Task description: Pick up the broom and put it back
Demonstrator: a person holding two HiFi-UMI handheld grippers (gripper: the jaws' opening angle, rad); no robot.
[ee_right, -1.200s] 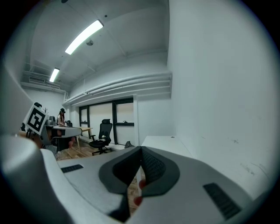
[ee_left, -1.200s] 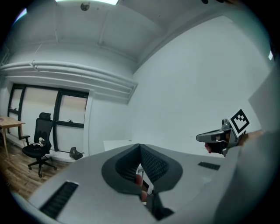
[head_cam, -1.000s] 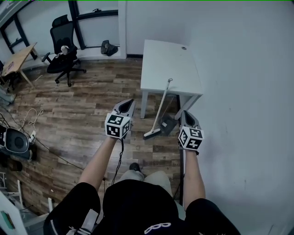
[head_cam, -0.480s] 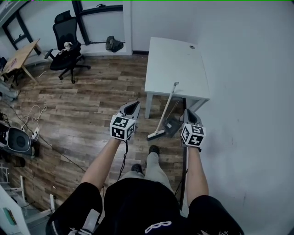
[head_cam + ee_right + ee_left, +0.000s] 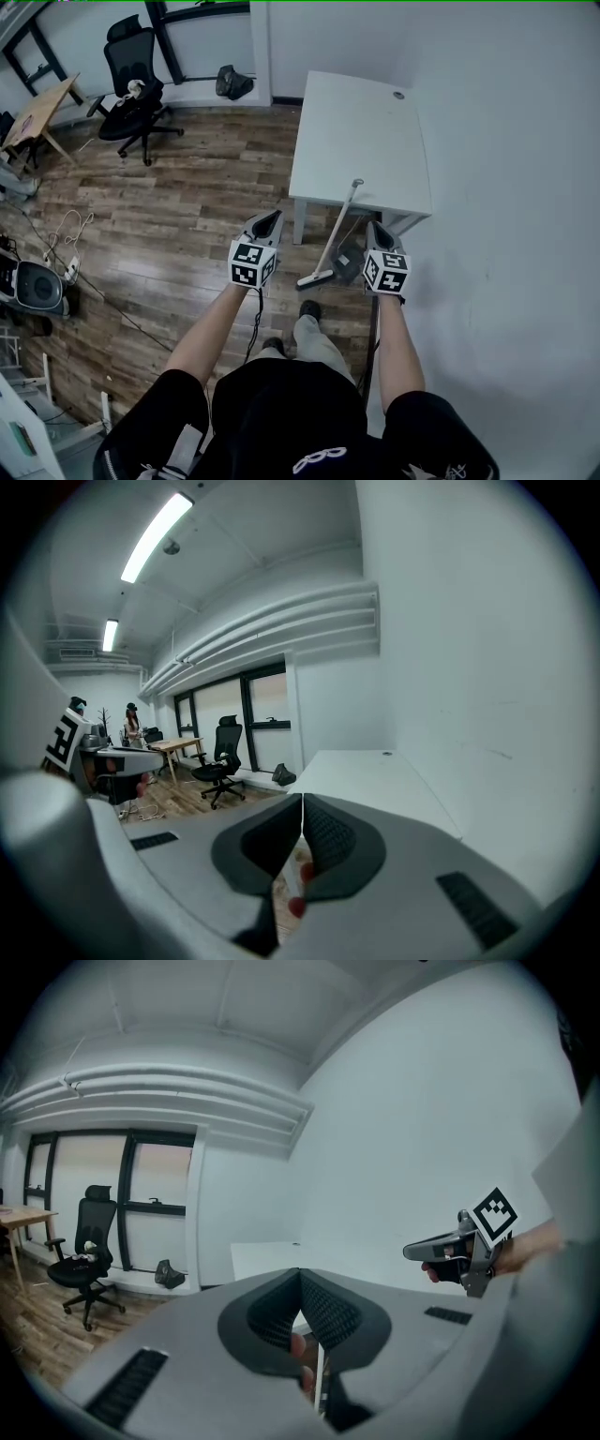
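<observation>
The broom leans on the front edge of the desk, with a dustpan just beside its head. The wall shuts off the right side. To the left the wooden floor lies open, and the office chair stands well apart.

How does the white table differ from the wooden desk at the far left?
The white table has a white top, the wooden desk a light brown one. The white table stands by the right wall with the broom leaning on it; the wooden desk stands far off, near the black office chair. Both stand on the wood floor.
</observation>
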